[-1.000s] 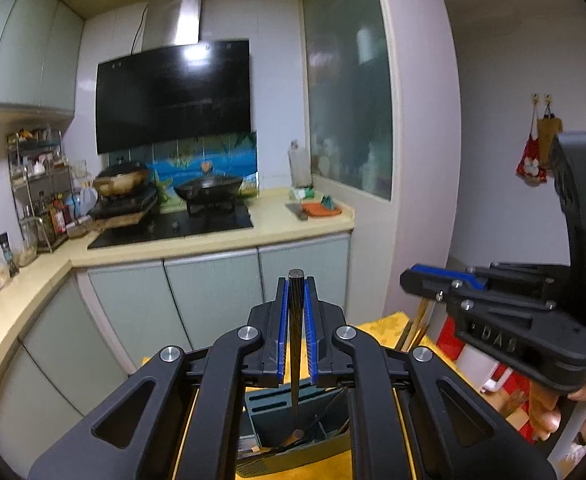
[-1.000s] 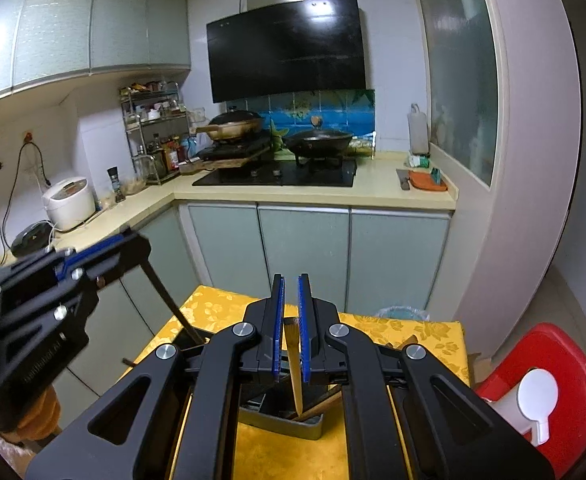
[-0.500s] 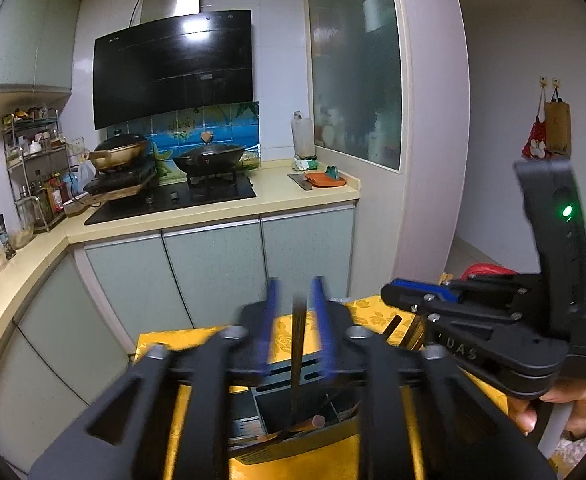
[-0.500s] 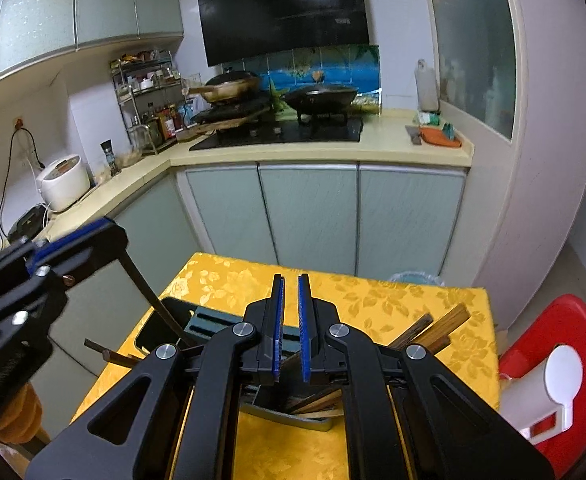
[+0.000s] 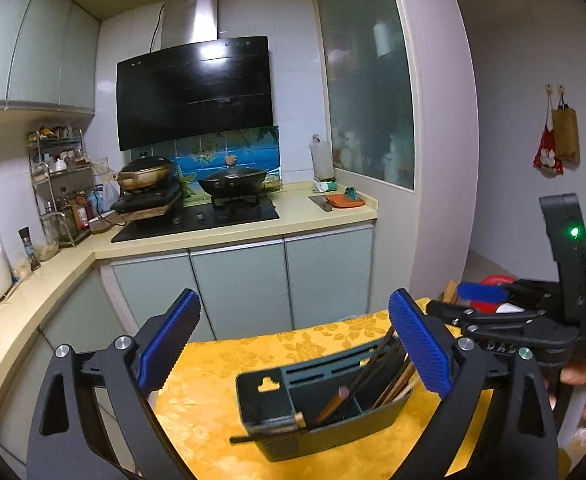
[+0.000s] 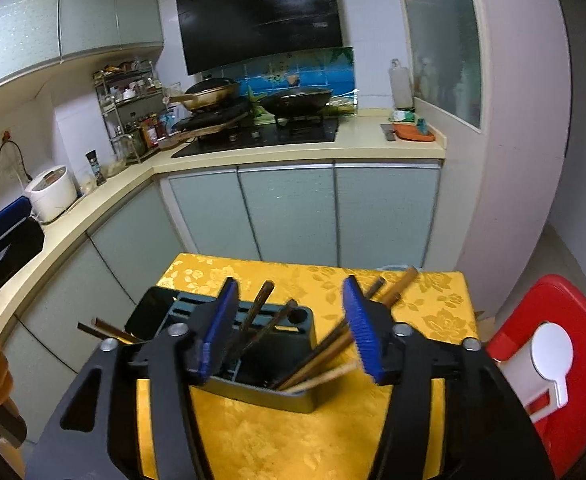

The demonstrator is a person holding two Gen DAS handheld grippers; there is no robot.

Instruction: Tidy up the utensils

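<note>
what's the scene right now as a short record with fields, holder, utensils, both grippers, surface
holder: dark teal plastic utensil holder with compartments, standing on the cloth
utensils: wooden and dark chopsticks leaning inside the holder, ends sticking out
left gripper: jaws opening, nothing between the blue pads
right gripper: jaws opening above the holder, gripping nothing
surface: yellow floral tablecloth
side item: red plastic stool beside the table

Bench with a yellow floral cloth, carrying one utensil holder

The bench (image 6: 433,300) is covered edge to edge by a yellow cloth (image 5: 221,364) with a flower pattern. A dark blue-grey utensil holder (image 6: 253,390) stands directly on the cloth, near its middle. Beyond the holder the cloth lies bare up to the far edge, which faces the pale green kitchen cabinets (image 6: 289,212).
</note>
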